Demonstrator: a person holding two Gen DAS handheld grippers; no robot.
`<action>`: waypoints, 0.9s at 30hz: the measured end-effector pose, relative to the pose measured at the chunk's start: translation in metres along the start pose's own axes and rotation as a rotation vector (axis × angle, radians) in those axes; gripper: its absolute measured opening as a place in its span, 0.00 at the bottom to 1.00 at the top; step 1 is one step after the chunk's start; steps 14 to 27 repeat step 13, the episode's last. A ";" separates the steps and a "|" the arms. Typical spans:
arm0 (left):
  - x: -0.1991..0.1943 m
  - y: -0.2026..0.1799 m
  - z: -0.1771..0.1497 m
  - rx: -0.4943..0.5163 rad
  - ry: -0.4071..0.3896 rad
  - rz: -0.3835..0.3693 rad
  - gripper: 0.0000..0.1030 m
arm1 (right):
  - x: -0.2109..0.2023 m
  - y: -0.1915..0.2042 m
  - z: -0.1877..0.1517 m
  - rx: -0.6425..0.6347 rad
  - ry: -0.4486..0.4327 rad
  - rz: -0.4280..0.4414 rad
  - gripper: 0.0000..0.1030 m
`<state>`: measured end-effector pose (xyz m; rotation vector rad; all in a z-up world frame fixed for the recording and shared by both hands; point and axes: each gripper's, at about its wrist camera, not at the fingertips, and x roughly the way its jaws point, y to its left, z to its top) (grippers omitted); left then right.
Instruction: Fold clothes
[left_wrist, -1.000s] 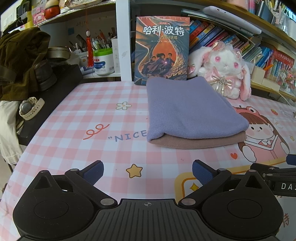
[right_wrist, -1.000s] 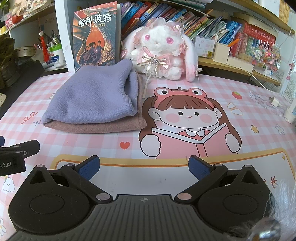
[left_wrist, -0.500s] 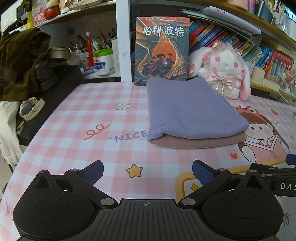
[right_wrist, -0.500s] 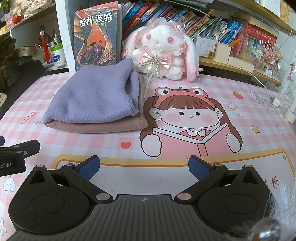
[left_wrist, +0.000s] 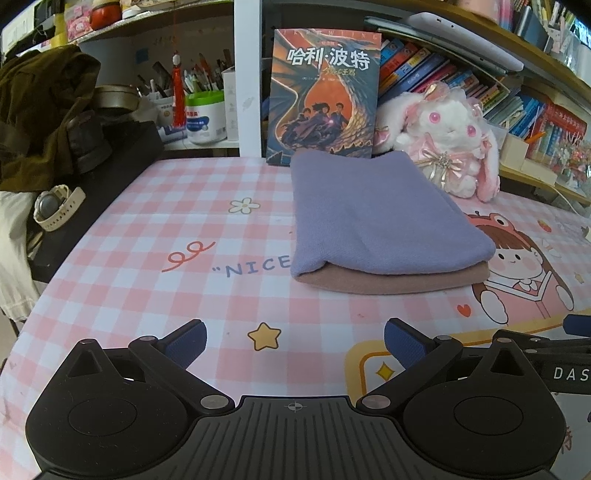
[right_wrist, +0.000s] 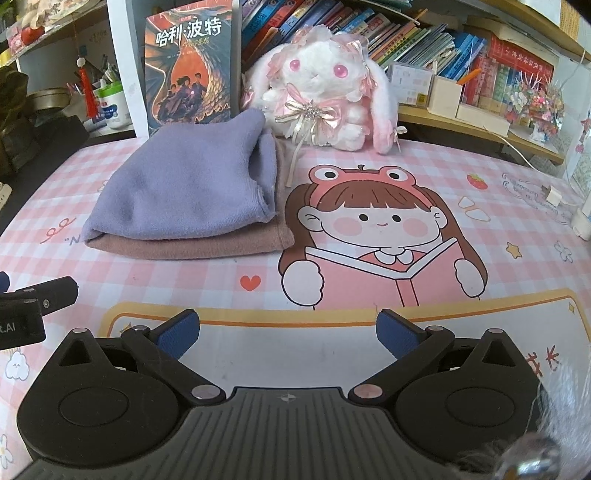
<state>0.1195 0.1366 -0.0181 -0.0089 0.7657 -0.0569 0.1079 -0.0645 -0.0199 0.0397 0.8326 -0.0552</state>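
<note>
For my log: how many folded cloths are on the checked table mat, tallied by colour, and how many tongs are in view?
Folded purple fleece cloth: 1, lying on top
Folded brown fleece cloth: 1, underneath
Tongs: 2, the left tongs and the right tongs, both open and holding nothing
Total: 2 cloths, 2 tongs

A counter (left_wrist: 147, 236) in pink-and-white check cloth runs to white shelving (left_wrist: 246, 74) along its far edge. Crowded bookshelves (right_wrist: 424, 37) fill the far right corner. Soft, even daylight.
</note>
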 end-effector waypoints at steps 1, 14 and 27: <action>0.000 0.000 0.000 -0.002 0.000 -0.002 1.00 | 0.000 0.000 0.000 0.000 0.001 -0.001 1.00; 0.002 -0.004 0.000 0.022 0.005 -0.004 1.00 | 0.004 -0.002 0.000 0.008 0.013 0.000 1.00; 0.002 -0.004 0.000 0.022 0.005 -0.004 1.00 | 0.004 -0.002 0.000 0.008 0.013 0.000 1.00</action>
